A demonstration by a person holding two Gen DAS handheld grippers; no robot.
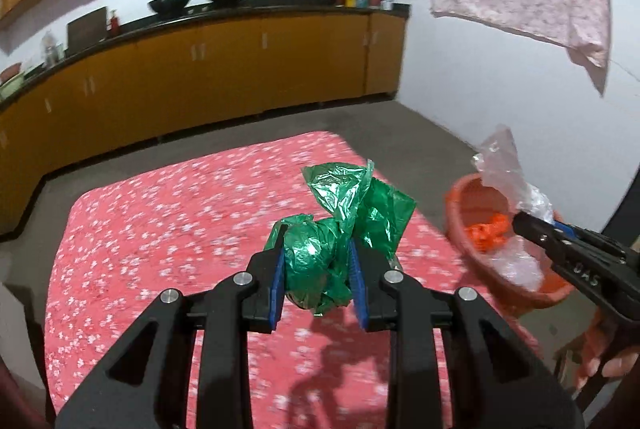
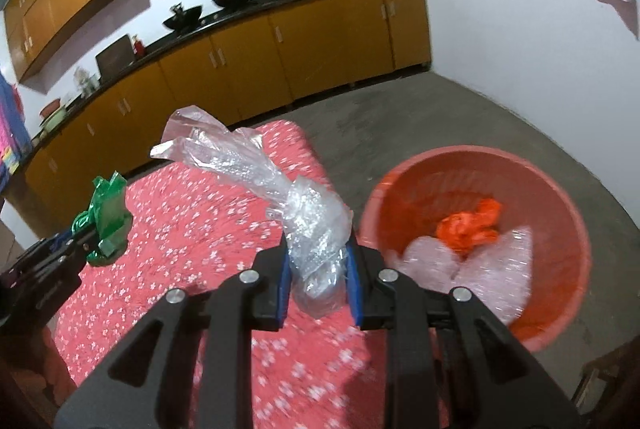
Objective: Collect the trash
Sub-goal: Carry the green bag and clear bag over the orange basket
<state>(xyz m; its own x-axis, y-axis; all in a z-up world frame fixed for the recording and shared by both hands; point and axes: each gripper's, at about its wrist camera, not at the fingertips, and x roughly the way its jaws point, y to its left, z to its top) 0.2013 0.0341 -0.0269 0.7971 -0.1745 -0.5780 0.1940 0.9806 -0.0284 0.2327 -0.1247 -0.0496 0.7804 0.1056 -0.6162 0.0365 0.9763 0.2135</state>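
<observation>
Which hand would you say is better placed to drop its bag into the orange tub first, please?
Probably the right. The right gripper, clamping the clear plastic bag, is beside the orange tub; the left gripper, with the green bag, is over the red cloth, farther away.

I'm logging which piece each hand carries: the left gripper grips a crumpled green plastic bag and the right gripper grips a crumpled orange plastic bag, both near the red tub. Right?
Not quite. The right gripper grips a crumpled clear plastic bag, as the right wrist view shows; the orange plastic already lies in the round red plastic tub. The left gripper does hold the crumpled green plastic bag.
</observation>
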